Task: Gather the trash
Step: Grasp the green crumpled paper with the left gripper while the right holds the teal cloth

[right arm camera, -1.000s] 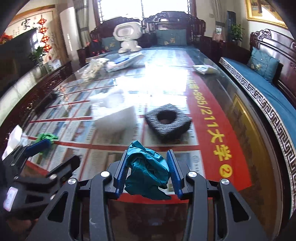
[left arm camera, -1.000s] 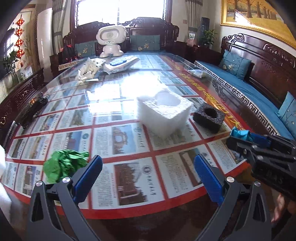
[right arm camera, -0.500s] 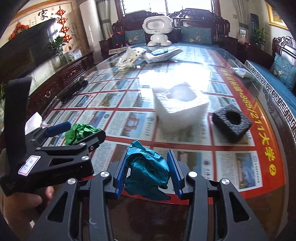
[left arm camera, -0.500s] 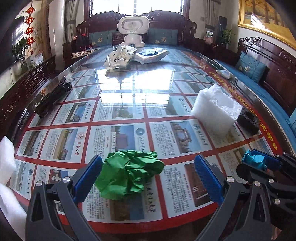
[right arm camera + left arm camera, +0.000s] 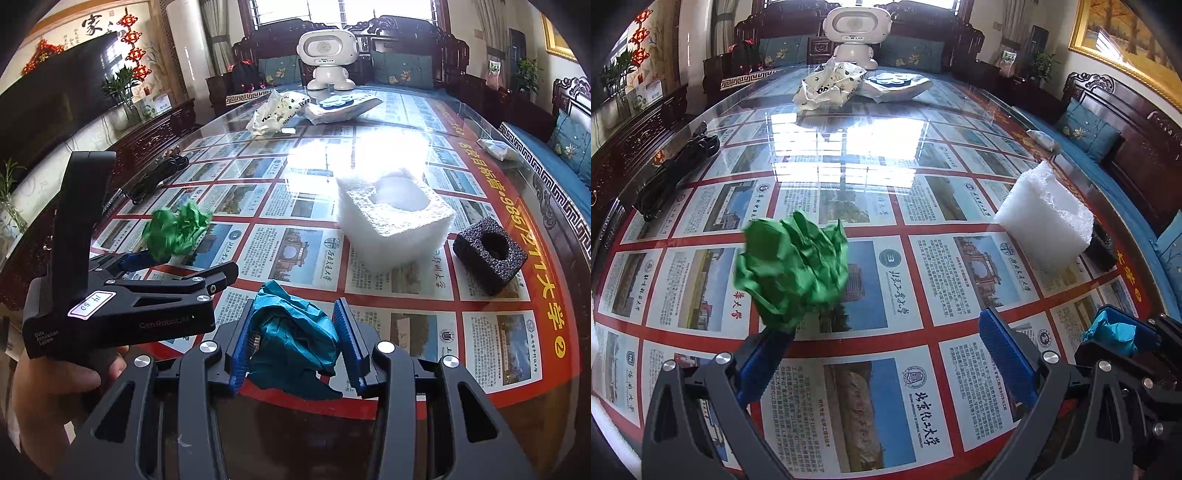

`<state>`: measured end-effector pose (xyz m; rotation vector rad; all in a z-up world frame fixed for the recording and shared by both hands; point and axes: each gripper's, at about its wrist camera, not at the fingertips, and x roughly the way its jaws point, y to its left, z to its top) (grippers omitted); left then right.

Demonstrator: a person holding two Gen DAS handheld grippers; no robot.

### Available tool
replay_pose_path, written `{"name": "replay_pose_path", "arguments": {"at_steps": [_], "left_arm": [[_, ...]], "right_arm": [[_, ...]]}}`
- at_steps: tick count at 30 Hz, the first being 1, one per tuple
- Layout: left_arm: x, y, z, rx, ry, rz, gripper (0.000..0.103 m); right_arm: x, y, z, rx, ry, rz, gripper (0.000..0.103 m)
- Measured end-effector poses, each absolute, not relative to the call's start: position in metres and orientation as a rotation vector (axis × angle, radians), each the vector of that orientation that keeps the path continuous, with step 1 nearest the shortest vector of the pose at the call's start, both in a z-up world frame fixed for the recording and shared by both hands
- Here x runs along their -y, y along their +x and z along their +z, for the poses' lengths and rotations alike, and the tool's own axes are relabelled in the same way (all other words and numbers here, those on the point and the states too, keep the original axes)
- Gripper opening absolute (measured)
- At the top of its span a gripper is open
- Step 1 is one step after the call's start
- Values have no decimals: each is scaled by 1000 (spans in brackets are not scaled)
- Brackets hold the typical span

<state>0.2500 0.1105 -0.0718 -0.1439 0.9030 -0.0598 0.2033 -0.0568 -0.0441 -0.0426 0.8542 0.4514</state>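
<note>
The worktop [image 5: 871, 177], a long glass-covered surface laid with a grid of printed sheets bordered in red, fills most of both views and runs away toward the top of the frame.

A white foam block [image 5: 395, 225] with a round hollow in its top sits right of centre in the right wrist view; in the left wrist view it lies at the right edge. Just to its right stands a smaller black foam block [image 5: 489, 254], also holed.

The left tool [image 5: 882, 354] enters from the bottom of its own frame with its blue fingers spread wide apart. The green crumpled paper [image 5: 792, 266] sits left of centre there, a rough ball with no clear long axis, its lower end tapering down onto the tip of the left-hand finger; whether it rests on that finger or only overlaps it cannot be told. Nothing is pinched between the fingers.

The right tool [image 5: 293, 343] at the bottom centre of its view is partly closed on a teal crumpled paper [image 5: 291, 343], both blue fingers pressing its sides. The wad stands taller than wide, its long axis running up and down the frame, a loose flap hanging below the fingers.

A hand [image 5: 55, 380] at the lower left grips the left tool's handle.
</note>
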Motion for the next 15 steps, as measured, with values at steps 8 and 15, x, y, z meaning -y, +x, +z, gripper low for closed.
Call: {"name": "replay_pose_path", "arguments": {"at_steps": [8,15], "left_arm": [[-120,252,-63,-880,-146,-46,99],[-130,266,-69,-904,-181,-21,98]], "right_arm": [[59,202,-45,-856,-29,458,42],[62,202,-45,-858,-26,465,43]]}}
